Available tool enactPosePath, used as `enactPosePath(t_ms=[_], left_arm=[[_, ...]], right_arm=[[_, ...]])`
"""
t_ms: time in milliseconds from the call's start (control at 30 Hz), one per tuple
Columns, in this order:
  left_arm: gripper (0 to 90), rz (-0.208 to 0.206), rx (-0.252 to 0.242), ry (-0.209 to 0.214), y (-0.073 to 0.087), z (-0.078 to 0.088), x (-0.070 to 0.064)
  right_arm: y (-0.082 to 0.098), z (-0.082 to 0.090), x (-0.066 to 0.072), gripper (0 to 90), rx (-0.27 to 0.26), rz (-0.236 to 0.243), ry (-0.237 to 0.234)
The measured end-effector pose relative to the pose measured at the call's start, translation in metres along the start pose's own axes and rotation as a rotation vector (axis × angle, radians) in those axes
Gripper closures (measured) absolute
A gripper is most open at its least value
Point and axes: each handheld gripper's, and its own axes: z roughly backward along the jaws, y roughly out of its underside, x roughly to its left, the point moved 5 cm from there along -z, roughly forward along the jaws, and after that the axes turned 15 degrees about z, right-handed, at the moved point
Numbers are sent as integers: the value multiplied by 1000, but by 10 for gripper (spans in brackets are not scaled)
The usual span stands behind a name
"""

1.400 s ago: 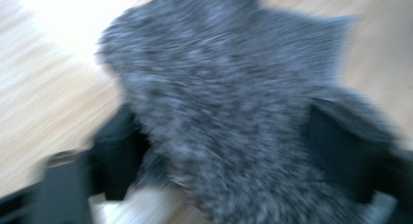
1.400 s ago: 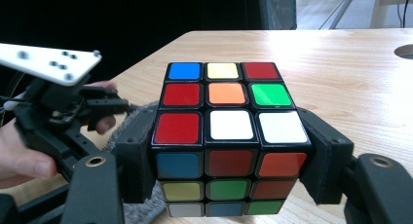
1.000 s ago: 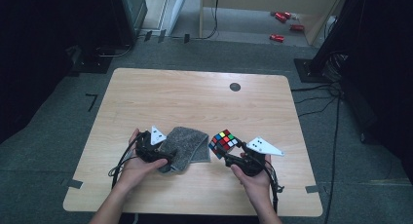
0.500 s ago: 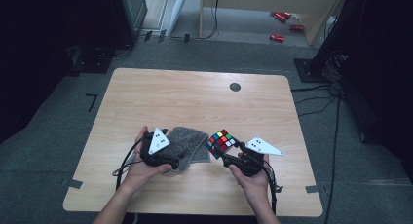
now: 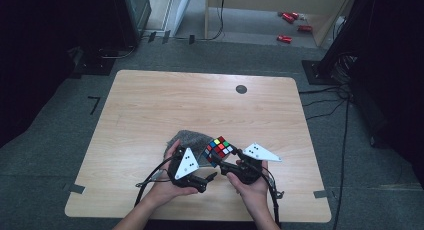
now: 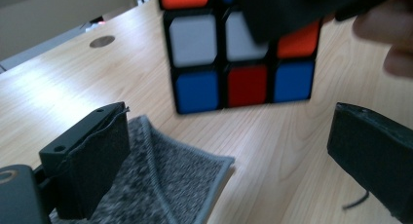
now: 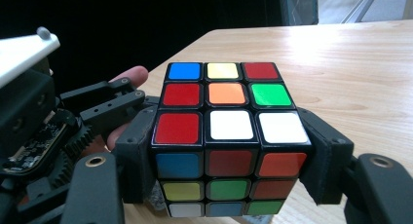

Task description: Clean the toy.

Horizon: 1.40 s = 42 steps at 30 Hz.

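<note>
Multicoloured Rubik's cube [image 7: 229, 136] being gripped by right claw [image 7: 229, 160] | left claw [image 6: 229, 151] gaping empty over grey cloth [image 6: 165, 185] near desk's [image 5: 150, 105] front edge | step: presenting cube; next: likely needing cloth picked up.

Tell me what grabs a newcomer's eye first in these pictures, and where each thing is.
The multicoloured puzzle cube stands out, clamped between the right gripper jaws near the front edge of the light wooden table. Just left of it, the open left gripper hovers over a crumpled grey knitted cloth, aimed at the cube. Farther off, small red objects dot the floor.
</note>
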Motion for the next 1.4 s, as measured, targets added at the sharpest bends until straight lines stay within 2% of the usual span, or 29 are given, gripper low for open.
enactPosePath(t_ms=[133, 200, 367, 500, 567, 633, 767, 867, 967, 1067, 1233, 1333, 1400], left_arm=[[90, -3, -19, -5, 0, -1, -3], [146, 7, -36, -9, -1, 0, -3], [177, 5, -52, -12, -1, 0, -4], [285, -7, -82, -37, -2, 1, -4], [331, -15, -73, -33, -1, 0, -4], [335, -19, -66, -32, 0, 0, -3], [352, -23, -66, -23, 0, 3, 1], [355, -25, -59, -24, 0, 6, 7], [355, -20, -58, -41, 0, 11, 17], [355, -27, -54, -94, 0, 20, 33], [355, 21, -59, -148, 0, 36, 61], [355, 31, -65, -171, -1, 46, 74], [355, 57, -72, -179, -1, 52, 82]], right_arm=[[1, -2, 4, 342, 3, -10, -5], [1, -3, 5, 342, 6, -17, -3], [3, -5, 8, 342, 14, -37, -5], [4, -6, 8, 342, 16, -62, -7], [5, -7, 8, 342, 22, -76, 5], [6, -7, 7, 341, 33, -92, 11], [6, -8, 5, 337, 35, -129, -1], [2, -5, 4, 290, 16, -129, -13], [-4, 0, 1, 284, -18, -108, -18], [-9, 5, -4, 291, -47, -91, -8], [-5, 3, -10, 295, -27, -69, 22], [-3, -3, -8, 305, -11, 13, 17], [-1, -8, -7, 293, 0, 50, 19]])
